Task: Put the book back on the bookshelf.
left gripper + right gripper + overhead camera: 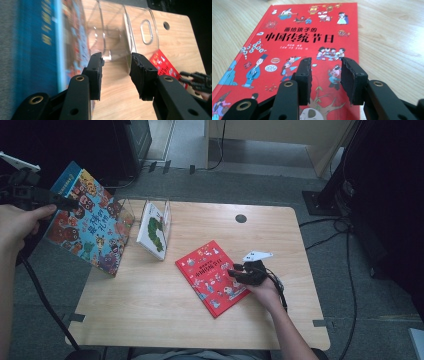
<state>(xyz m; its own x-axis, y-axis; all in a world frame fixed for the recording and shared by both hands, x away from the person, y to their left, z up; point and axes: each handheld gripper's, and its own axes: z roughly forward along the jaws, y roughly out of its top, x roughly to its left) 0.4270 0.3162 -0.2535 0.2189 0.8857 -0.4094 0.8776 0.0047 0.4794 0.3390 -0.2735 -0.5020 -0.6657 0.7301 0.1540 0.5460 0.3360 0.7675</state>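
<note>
A blue picture book (90, 220) stands tilted at the table's left edge, leaning by the clear rack (127, 212). My left gripper (72, 204) hovers at its upper cover. In the left gripper view the jaws (115, 60) are open with nothing between them; the blue book (37, 37) lies just left of them and the clear rack (140, 30) ahead. A red picture book (207, 270) lies flat mid-table. My right gripper (235, 271) sits low over its right edge, open (325, 65), with the red cover (299, 32) below and nothing between the pads.
A white book with a green caterpillar (152, 230) leans in the rack. The wooden table (150, 305) has a round hole (241, 218) at the back. Cables and dark stands (345, 195) crowd the floor to the right.
</note>
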